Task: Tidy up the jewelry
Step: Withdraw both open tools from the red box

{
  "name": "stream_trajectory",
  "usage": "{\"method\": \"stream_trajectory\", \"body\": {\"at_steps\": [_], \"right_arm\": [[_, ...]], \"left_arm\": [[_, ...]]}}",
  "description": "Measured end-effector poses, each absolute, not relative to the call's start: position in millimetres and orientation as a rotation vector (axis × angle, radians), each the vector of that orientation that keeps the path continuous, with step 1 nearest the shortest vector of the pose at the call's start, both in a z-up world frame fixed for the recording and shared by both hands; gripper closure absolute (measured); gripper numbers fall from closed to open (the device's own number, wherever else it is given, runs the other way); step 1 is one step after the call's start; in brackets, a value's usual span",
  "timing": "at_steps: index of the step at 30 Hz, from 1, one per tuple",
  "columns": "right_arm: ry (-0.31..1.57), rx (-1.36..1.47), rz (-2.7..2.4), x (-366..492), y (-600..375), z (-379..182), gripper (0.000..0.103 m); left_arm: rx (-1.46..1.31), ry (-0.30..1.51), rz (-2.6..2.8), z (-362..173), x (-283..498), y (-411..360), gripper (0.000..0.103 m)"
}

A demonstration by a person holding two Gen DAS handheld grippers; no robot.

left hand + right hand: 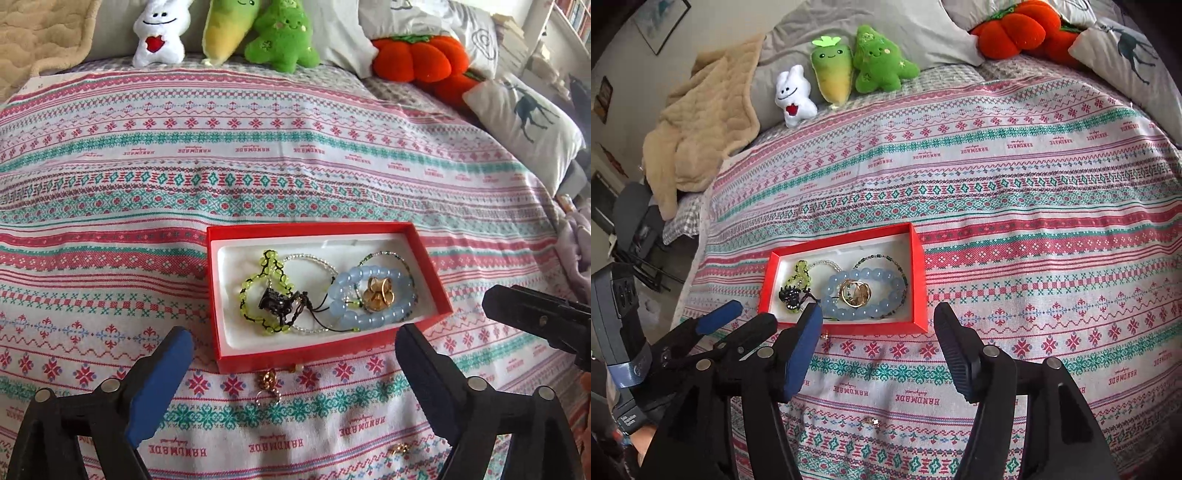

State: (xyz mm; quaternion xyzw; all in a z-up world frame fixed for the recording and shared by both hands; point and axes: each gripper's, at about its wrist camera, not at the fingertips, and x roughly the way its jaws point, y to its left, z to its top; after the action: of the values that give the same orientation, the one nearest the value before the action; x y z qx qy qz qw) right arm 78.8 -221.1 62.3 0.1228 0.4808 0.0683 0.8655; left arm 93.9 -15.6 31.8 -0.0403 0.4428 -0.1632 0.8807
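Both claws hung wide open and empty: my left gripper (293, 369) and right gripper (877, 347) low before the red box (919, 280) on the patterned bedspread (295, 155). Box held one blue bead bracelet (369, 295), gold rings (856, 293), and other strands. Two, perhaps three, small gold pieces (269, 384) lay outside. Three plush toys (846, 74) lined the pillows.

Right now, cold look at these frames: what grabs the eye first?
The red box at centre of the patterned bedspread, its white lining holding a pale blue bead bracelet ringed around gold rings. Behind, plush toys line the pillows. Both the left gripper and right gripper are open.
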Motion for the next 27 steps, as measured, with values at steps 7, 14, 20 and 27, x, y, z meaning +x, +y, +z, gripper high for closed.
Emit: {"method": "stream_trajectory", "body": {"at_steps": [7,14,20,27], "right_arm": [[0.993,0.145,0.115,58,-213,63,0.017],[0.943,-0.031,0.084,32,-201,64,0.014],[0.982,-0.082,0.128,14,-196,50,0.014],[1.036,-0.132,0.165,-6,-184,20,0.014]], "left_arm": [[-0.048,0.951,-0.34,27,75,-11,0.008],[-0.032,0.967,-0.324,20,56,-1,0.008],[0.006,0.915,-0.29,17,38,12,0.008],[0.074,0.961,-0.252,-16,31,20,0.008]]}}
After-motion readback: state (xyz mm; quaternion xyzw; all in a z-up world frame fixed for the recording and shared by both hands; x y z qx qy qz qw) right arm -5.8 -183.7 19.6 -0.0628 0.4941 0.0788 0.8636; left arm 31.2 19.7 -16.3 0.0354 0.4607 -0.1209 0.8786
